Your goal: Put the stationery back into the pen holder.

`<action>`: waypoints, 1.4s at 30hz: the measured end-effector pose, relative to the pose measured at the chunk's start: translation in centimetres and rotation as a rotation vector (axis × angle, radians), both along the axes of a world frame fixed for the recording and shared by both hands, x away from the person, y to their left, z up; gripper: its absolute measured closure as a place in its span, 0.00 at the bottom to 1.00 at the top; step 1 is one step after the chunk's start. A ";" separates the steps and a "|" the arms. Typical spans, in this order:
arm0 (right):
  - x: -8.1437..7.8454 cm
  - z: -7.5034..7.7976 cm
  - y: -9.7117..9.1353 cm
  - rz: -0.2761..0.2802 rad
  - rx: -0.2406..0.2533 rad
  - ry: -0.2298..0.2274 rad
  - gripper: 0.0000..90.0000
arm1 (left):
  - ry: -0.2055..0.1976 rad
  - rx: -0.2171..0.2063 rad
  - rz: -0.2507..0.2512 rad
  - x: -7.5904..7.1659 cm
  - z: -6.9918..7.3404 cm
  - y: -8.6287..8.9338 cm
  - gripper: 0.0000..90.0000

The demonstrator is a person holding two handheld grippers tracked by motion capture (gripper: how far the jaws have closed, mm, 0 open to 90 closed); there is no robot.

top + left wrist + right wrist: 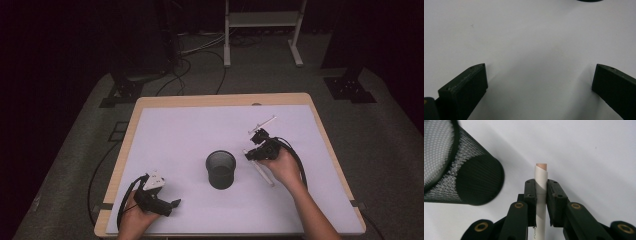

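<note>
Right tongs (541, 187) are clamped on a white pencil (541, 180), the two black jaws pressing its barrel from either side. In the right gripper view the pencil runs straight up the gap between the jaws, its pinkish end poking out just past their tips, while the rest of the barrel drops out of sight toward the bottom of that view. From the high view the same right tongs (256, 150) sit in the person's right hand (284, 167) right of centre on the tabletop (180, 125), and the pencil (265, 175) shows as a pale stick slanting down from the tongs beside the hand. A second white pencil (262, 124) lies farther back on the white surface, just beyond the tongs.

A black mesh cup (220, 170) stands upright near the middle of the tabletop, just left of the right tongs and apart from them. In the right gripper view the mesh cup (461, 170) looms to the left of the held pencil, not touching it.

Left tongs (539, 82) stand wide apart over bare white surface with nothing between the jaws. In the high view the left tongs (172, 205) sit in the left hand (135, 217) near the tabletop's front left corner, well apart from the cup and pencil.
</note>
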State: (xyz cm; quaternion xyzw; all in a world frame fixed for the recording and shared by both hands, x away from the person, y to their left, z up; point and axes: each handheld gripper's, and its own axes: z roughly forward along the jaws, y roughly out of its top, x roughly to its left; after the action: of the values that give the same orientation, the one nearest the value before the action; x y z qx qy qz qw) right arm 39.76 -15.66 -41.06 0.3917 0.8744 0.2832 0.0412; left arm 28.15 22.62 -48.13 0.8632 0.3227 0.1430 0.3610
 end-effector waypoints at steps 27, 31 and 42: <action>-3.0 9.0 1.6 0.112 0.227 -0.235 0.86 | 0.005 0.003 -0.001 0.0 0.0 0.0 0.00; -3.2 9.5 2.1 0.120 0.243 -0.239 0.86 | 0.004 0.003 -0.001 0.0 0.0 0.0 0.00; -3.2 10.9 4.3 0.173 0.290 -0.278 0.86 | 0.004 0.004 -0.002 0.0 0.0 0.0 0.00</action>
State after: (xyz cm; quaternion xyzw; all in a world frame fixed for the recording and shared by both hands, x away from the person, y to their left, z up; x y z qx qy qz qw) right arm 36.53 -11.36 -30.21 0.2740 0.8409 0.4597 0.0804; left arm 28.15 22.64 -48.09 0.8644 0.3225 0.1416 0.3588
